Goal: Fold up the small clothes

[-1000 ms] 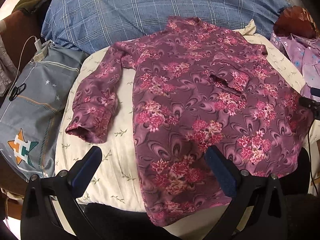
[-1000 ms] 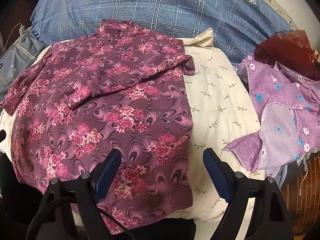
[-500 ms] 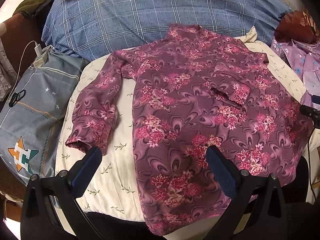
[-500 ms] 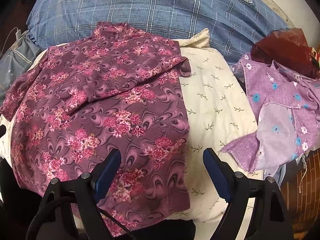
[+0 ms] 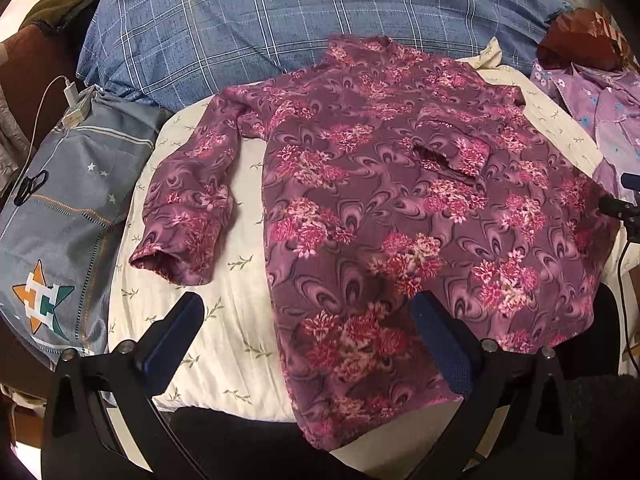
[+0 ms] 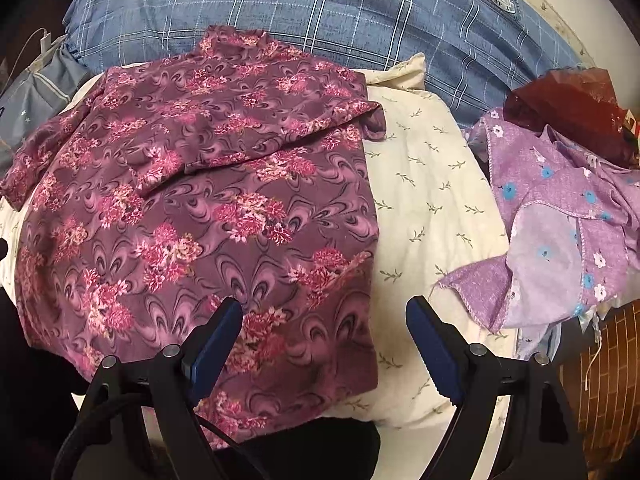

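A maroon floral long-sleeved top [image 5: 380, 208] lies flat on a cream leaf-print pillow [image 5: 240, 304]. Its right sleeve is folded across the chest; its left sleeve [image 5: 188, 204] lies spread out to the left. My left gripper [image 5: 308, 320] is open and empty, hovering above the hem's left part. In the right wrist view the top [image 6: 208, 216] fills the left side, and my right gripper [image 6: 324, 316] is open and empty above its lower right edge. Both are apart from the cloth.
A blue plaid pillow [image 5: 280, 20] lies behind the top. A grey star-print cloth [image 5: 60, 220] with a white charger [image 5: 72, 96] is at the left. A lilac floral garment [image 6: 560, 220] and a dark red bag [image 6: 576, 108] lie at the right, on the cream pillow [image 6: 424, 184].
Both grippers have drifted slightly, so the top sits a little lower and more central in each view. The jaws stay open and the top has not moved.
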`<state>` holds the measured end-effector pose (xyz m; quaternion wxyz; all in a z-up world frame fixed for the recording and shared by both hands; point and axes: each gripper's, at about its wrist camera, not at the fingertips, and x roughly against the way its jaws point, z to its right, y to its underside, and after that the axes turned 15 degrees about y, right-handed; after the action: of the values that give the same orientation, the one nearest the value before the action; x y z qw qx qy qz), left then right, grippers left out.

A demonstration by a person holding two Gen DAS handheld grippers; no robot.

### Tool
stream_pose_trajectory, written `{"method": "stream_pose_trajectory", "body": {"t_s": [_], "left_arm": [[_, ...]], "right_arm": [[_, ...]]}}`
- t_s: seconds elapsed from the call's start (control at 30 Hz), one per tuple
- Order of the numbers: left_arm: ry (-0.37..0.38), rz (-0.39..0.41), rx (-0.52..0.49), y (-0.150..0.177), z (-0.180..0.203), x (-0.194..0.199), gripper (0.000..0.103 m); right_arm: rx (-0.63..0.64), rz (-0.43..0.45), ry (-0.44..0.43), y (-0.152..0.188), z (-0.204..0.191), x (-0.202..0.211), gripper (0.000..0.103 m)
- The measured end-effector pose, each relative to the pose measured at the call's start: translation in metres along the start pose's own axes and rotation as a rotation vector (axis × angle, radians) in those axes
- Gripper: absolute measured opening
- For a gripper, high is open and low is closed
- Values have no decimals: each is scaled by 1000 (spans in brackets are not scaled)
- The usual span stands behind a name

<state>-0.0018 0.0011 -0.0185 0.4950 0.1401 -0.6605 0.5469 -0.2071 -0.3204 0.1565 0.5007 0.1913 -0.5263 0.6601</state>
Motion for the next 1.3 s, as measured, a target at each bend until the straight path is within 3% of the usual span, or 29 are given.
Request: {"method": "stream_pose_trajectory", "body": {"t_s": [0.47,1.3], "left_arm": [[13,33,14,12,7,26,103],[36,10,6,4,9,16,103]], "right_arm": [[-24,56,1,32,10,40,84],[-19,33,0,26,13,27,84]]}}
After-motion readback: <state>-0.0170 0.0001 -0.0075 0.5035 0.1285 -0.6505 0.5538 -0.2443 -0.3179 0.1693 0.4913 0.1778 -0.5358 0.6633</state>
